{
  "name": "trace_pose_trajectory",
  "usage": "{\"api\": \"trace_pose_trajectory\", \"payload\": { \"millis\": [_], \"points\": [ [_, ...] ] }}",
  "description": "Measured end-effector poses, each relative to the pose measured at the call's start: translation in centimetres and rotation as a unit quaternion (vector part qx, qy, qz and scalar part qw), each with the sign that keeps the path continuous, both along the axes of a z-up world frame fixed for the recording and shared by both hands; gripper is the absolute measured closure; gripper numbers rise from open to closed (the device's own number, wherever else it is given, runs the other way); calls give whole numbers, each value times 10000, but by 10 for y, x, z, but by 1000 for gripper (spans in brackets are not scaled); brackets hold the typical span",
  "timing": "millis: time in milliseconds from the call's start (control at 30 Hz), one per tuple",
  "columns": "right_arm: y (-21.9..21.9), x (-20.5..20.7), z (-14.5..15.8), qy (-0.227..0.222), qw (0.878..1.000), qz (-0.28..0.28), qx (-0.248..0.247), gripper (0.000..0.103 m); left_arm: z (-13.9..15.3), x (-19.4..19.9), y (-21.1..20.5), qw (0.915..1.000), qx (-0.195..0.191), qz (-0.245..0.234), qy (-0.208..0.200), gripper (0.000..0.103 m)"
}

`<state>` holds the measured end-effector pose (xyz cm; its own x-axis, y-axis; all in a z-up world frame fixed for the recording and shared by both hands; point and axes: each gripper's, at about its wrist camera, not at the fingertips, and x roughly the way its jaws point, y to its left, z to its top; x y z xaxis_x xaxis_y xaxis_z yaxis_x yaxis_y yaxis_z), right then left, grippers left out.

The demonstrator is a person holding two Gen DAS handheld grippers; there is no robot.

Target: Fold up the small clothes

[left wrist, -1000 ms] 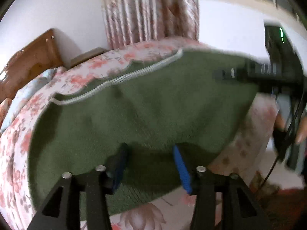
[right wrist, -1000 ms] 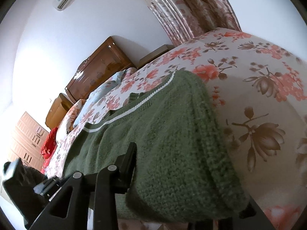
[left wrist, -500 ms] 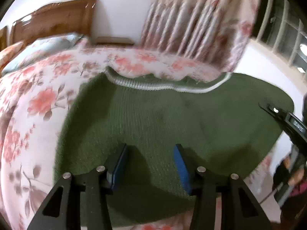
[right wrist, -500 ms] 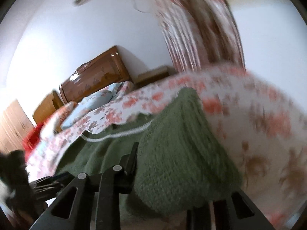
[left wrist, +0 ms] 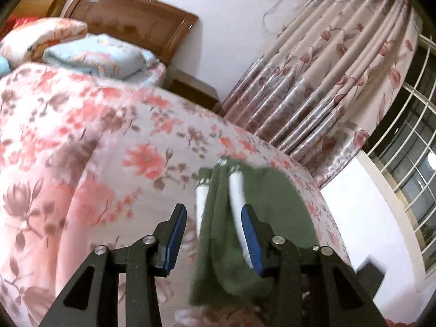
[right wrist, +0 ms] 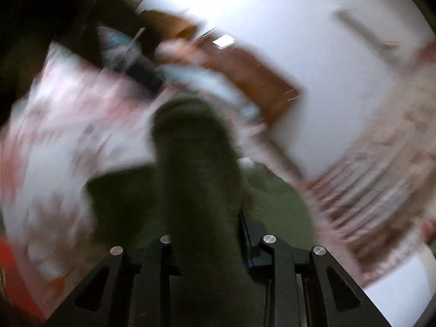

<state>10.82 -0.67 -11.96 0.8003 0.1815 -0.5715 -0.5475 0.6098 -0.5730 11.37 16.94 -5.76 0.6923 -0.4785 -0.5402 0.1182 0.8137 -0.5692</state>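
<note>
The left hand-held gripper (left wrist: 215, 234), its blue-padded jaws just closing in and still parted, straddles a bunched fold of a green knitted sweater (left wrist: 226, 245) with white ribbed trim; the fold lies against the right-hand pad while the left-hand pad stands clear of it. The right hand-held gripper (right wrist: 207, 234), seen through heavy blur, is clamped on a thick roll of the same green sweater (right wrist: 196, 169) rising between its fingers. The garment lies bundled near the edge of a bed (left wrist: 81, 163) with a pink floral cover, folded quilts (left wrist: 92, 54) and a wooden headboard (left wrist: 130, 19) beyond, floral curtains (left wrist: 340, 81) alongside.
</note>
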Motion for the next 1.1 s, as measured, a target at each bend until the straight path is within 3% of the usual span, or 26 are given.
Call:
{"api": "trace_pose_trajectory", "payload": {
  "millis": [67,167,267,333,400,567,767,800,833,867,900,933,1100],
  "points": [
    [4,-14,-14,-604,9977,92,-307,103,-5,-4,4,9998,-117,-120,86,62],
    [-10,-10,-2,-421,9991,77,-2,103,-14,-2,1,9966,-587,-514,255,62],
    [-20,-16,0,-649,9978,93,52,103,-17,1,-8,9897,-1046,-895,388,59],
    [-21,-20,-3,-774,9969,104,33,103,-20,6,-14,9840,-1298,-1060,606,49],
    [-18,-21,-4,-840,9964,96,8,103,-23,8,-17,9810,-1400,-1092,780,41],
    [-11,-24,-6,-913,9958,103,48,103,-29,22,-24,9725,-1645,-1250,1073,38],
    [-7,-32,-9,-1018,9947,119,88,103,-19,48,-63,9756,-991,-1548,1197,36],
    [-7,-33,-9,-1021,9947,122,59,103,-19,51,-72,9770,-781,-1587,1187,45],
    [-6,-35,-9,-1037,9945,118,48,103,-19,52,-77,9795,-572,-1564,1135,69],
    [-7,-35,-9,-1043,9945,110,65,103,-20,52,-81,9827,-246,-1460,1111,72],
    [-8,-36,-7,-1033,9946,111,77,89,-21,49,-83,9843,-91,-1404,1062,73],
    [-7,-38,-6,-981,9951,147,41,0,-21,45,-81,9863,-60,-1357,931,75],
    [-35,-57,7,-1151,9931,-4,222,0,-8,30,-63,9930,12,-1052,542,76]
  ]
}}
